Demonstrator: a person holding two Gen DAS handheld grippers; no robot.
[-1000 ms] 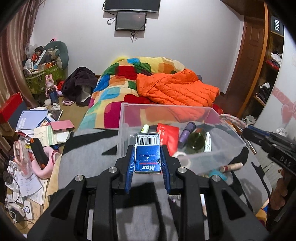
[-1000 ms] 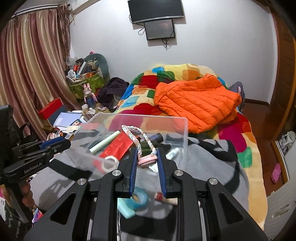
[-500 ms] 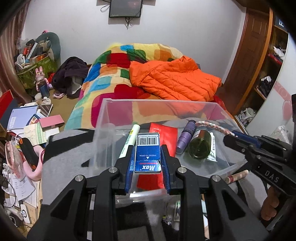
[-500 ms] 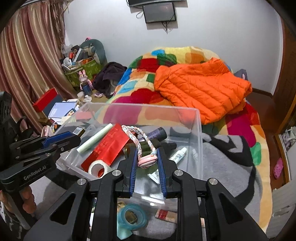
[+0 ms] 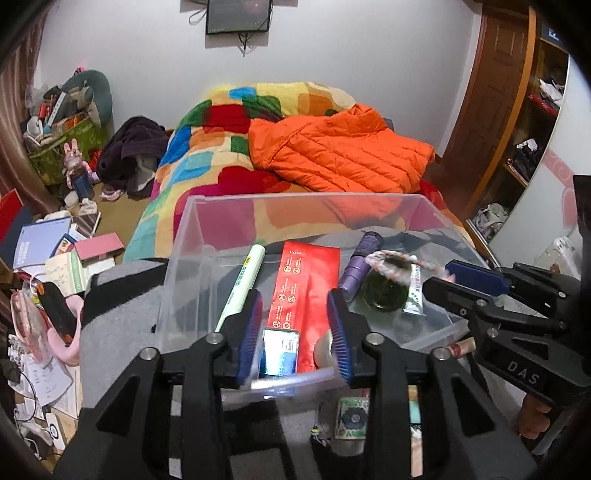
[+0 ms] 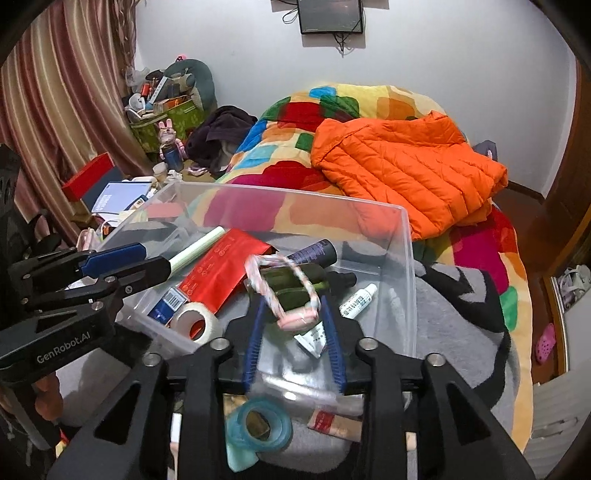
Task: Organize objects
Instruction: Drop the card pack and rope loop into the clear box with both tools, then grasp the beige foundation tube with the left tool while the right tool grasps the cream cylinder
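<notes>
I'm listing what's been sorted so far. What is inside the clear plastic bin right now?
Inside the clear bin: green marker, red packet, blue staple box, tape roll, purple tube, green bottle, white tube, braided band. Anything beneath them is covered.

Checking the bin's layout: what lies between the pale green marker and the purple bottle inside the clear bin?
The red packet lies flat between the marker and the purple bottle, seen in the left wrist view.

White wall (image 5: 332, 55) ahead of me with a dark monitor (image 5: 238, 16) mounted high, cables dangling. Bed with patchwork quilt (image 5: 229, 147), orange puffer jacket (image 5: 340, 155) on it. Striped curtains (image 6: 55, 92) left, wooden door (image 5: 491, 96) right. Floor left cluttered: green basket (image 6: 166, 118), books (image 5: 40, 243), dark clothes (image 5: 129, 155).
</notes>
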